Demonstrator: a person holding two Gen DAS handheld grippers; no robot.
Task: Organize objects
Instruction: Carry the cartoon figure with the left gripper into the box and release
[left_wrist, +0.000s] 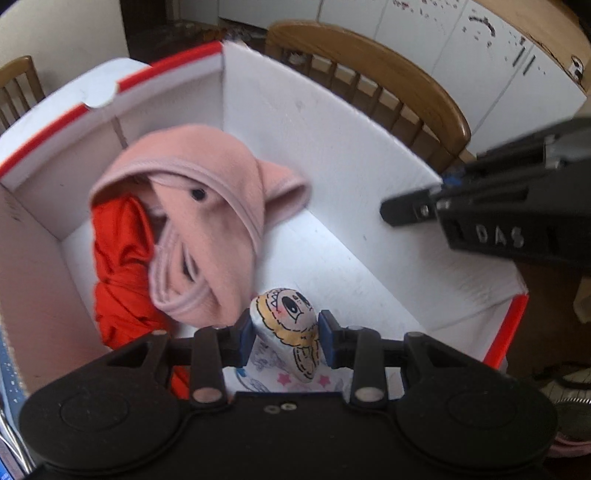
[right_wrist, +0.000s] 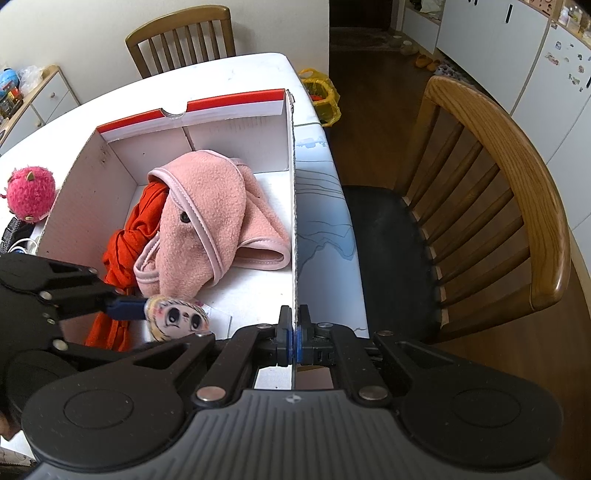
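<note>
Doll (left_wrist: 284, 325), pinched in the left gripper (left_wrist: 286, 338), hangs inside the box (left_wrist: 332, 147) just before the pink cloth (left_wrist: 207, 221), while the right gripper (right_wrist: 294, 338) clamps the box wall.

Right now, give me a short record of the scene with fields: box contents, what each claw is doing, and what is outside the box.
box: open white cardboard, red-edged rim, on a white table
inside: pink fleece garment over orange cloth
left claw: shut on a cartoon-face pouch, low in the box
right claw: shut on the box's right wall
outside: pink plush toy beside the box's left wall
</note>
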